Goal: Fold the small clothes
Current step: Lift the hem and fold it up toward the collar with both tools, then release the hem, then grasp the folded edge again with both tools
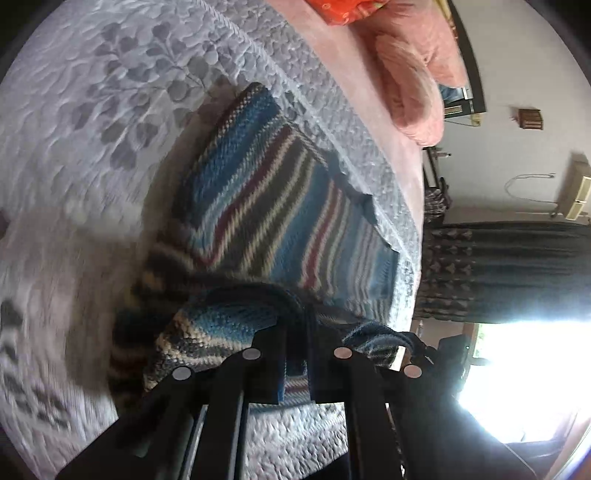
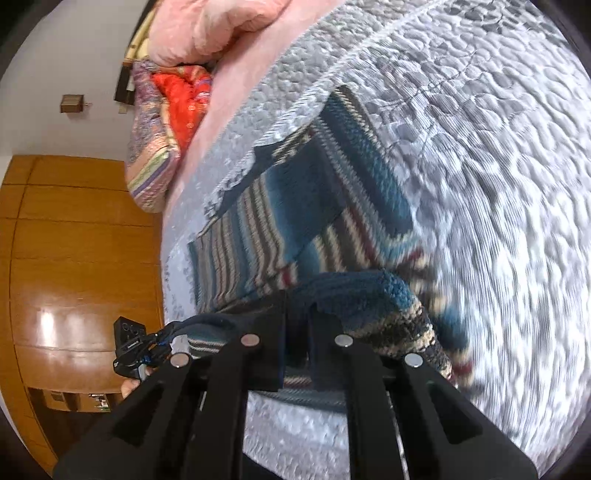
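Observation:
A small striped knit garment in blue, cream, maroon and dark bands lies on a grey quilted bedspread. My left gripper is shut on its near edge, lifting a fold of the knit off the bed. In the right wrist view the same striped knit garment spreads ahead, and my right gripper is shut on another part of its near edge, with a rolled fold bulging to the right of the fingers. The other gripper shows at the lower left, holding the same stretched edge.
A pink blanket and orange-red cloth lie at the far side of the bed. Patterned and red bedding is piled near a wooden wardrobe. Dark curtains hang by a bright window.

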`<state>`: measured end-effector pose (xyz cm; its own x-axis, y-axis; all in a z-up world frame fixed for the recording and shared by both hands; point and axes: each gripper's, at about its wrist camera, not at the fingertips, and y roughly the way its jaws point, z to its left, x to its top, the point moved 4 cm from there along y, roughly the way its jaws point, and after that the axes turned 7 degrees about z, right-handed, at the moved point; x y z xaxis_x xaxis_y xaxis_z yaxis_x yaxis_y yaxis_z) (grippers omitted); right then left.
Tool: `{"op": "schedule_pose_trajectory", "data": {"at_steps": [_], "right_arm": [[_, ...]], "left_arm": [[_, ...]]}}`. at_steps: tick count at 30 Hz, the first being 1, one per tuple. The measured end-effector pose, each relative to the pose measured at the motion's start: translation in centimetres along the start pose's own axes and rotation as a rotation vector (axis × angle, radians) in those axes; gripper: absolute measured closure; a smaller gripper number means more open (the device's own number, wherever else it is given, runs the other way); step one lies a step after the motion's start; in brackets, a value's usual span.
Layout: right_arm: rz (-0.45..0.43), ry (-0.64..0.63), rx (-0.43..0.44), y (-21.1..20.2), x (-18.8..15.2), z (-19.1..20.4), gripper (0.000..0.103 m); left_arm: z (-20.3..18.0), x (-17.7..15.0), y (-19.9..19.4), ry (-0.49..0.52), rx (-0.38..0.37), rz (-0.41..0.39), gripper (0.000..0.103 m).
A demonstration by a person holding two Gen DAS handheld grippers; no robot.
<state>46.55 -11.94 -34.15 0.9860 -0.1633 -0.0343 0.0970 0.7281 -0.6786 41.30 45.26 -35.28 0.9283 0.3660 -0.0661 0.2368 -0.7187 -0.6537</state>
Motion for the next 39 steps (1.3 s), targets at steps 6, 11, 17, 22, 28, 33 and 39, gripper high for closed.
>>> {"op": "schedule_pose_trajectory", "data": {"at_steps": [6, 11, 17, 22, 28, 33, 39], "right_arm": [[0.049, 0.029, 0.056, 1.8, 2.9, -1.5, 0.057], [-0.033, -0.135, 0.073, -1.9, 3.3, 0.7, 0.051], [0.017, -0.274, -0.124, 1.1, 3.8, 0.3, 0.051], [0.065, -0.327, -0.228, 3.9, 4.0, -0.5, 0.051], [0.107, -0.376, -0.256, 4.5, 3.6, -0.4, 0.051], [0.099, -0.451, -0.293, 4.3, 3.1, 0.7, 0.079], [0.045, -0.502, -0.336, 3.1, 2.4, 1.3, 0.095]], "left_arm": [[2.0, 2.6, 1.4, -0.058, -0.016, -0.022, 0.061], [0.7, 2.1, -2.5, 0.089, -0.027, -0.123, 0.041], [0.2, 2.9, 0.3, 0.231, 0.134, -0.052, 0.041], [0.3, 3.9, 2.9, 0.300, 0.261, -0.014, 0.041], [-0.9, 3.6, 5.5, 0.418, 0.369, 0.063, 0.041], [-1.5, 2.9, 6.2, 0.471, 0.407, 0.072, 0.091], [-3.0, 2.1, 4.5, 0.497, 0.345, -0.009, 0.094]]}}
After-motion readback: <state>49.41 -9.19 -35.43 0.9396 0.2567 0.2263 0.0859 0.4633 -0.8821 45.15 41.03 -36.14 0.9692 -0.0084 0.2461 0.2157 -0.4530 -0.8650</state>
